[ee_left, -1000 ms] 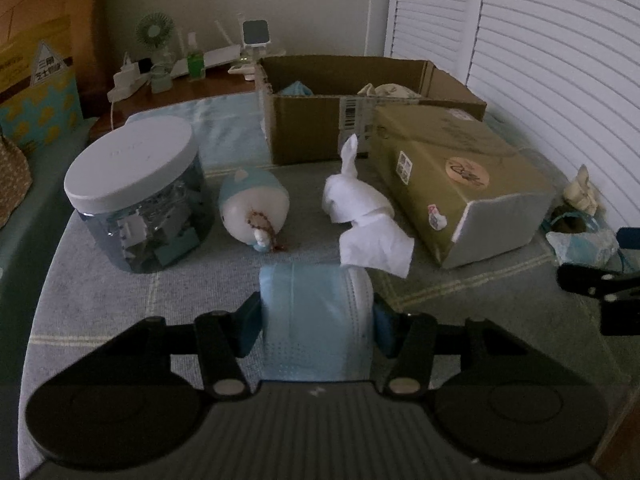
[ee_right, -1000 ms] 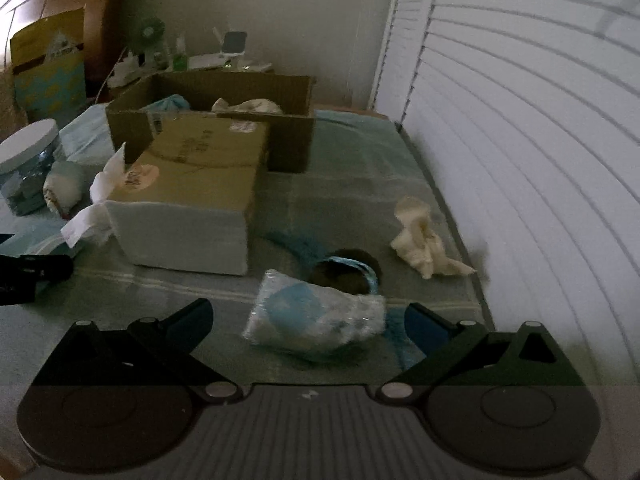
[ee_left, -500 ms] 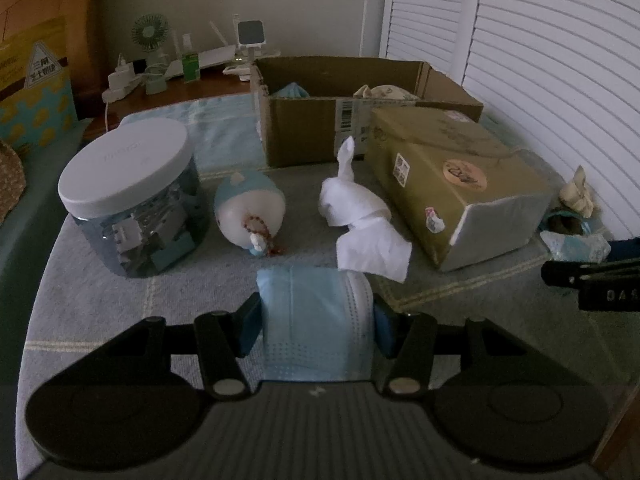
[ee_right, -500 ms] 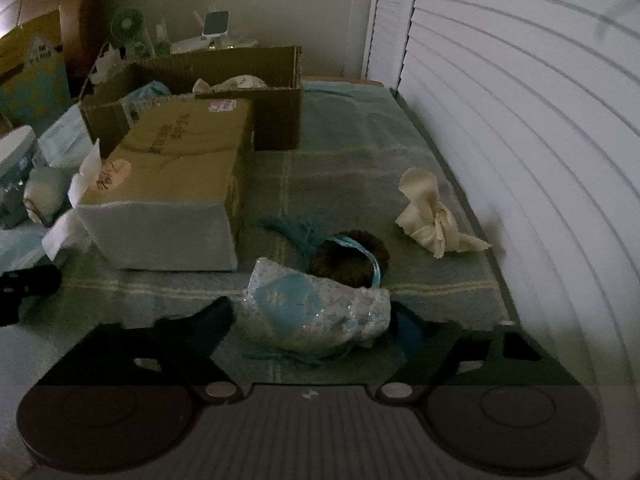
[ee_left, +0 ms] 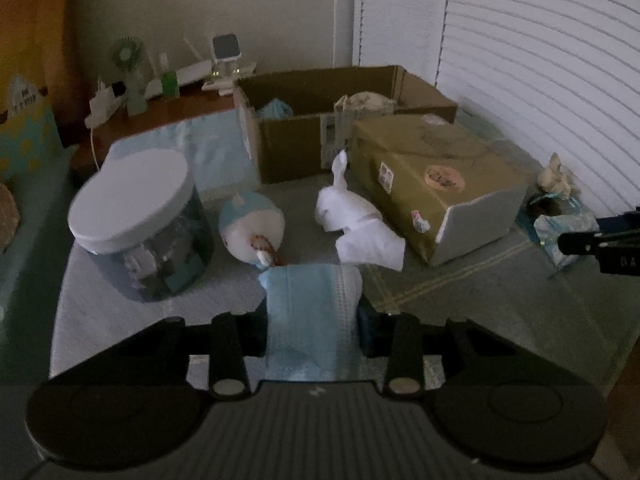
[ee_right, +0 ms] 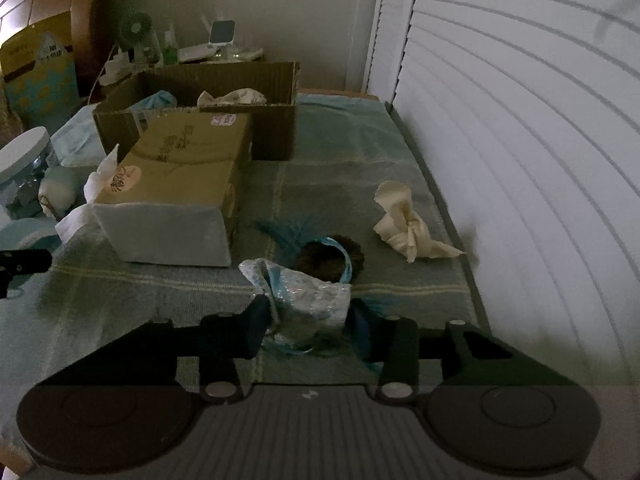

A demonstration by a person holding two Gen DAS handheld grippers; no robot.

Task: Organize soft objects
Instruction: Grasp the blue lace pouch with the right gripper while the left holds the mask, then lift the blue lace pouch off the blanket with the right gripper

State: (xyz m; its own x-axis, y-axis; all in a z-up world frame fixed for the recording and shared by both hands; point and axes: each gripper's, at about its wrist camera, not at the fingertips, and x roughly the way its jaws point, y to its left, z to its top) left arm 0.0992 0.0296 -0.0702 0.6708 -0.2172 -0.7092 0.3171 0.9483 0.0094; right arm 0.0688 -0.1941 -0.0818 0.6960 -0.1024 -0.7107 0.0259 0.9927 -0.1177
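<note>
My left gripper is shut on a light blue face mask and holds it just above the bedcover. My right gripper is shut on a shiny white-and-blue pouch, lifted a little, with a dark fluffy ball and blue ribbon behind it. An open cardboard box at the back holds a blue mask and a cream cloth. White tissue, a blue-white plush and a cream cloth lie loose on the cover.
A sealed tan package lies in front of the cardboard box. A white-lidded jar stands at the left. A wooden shelf with a fan and bottles is behind. White louvred doors bound the right side.
My right gripper moved forward and closed on the pouch, lifting it slightly. My left gripper keeps the mask and has shifted back a little with it.
</note>
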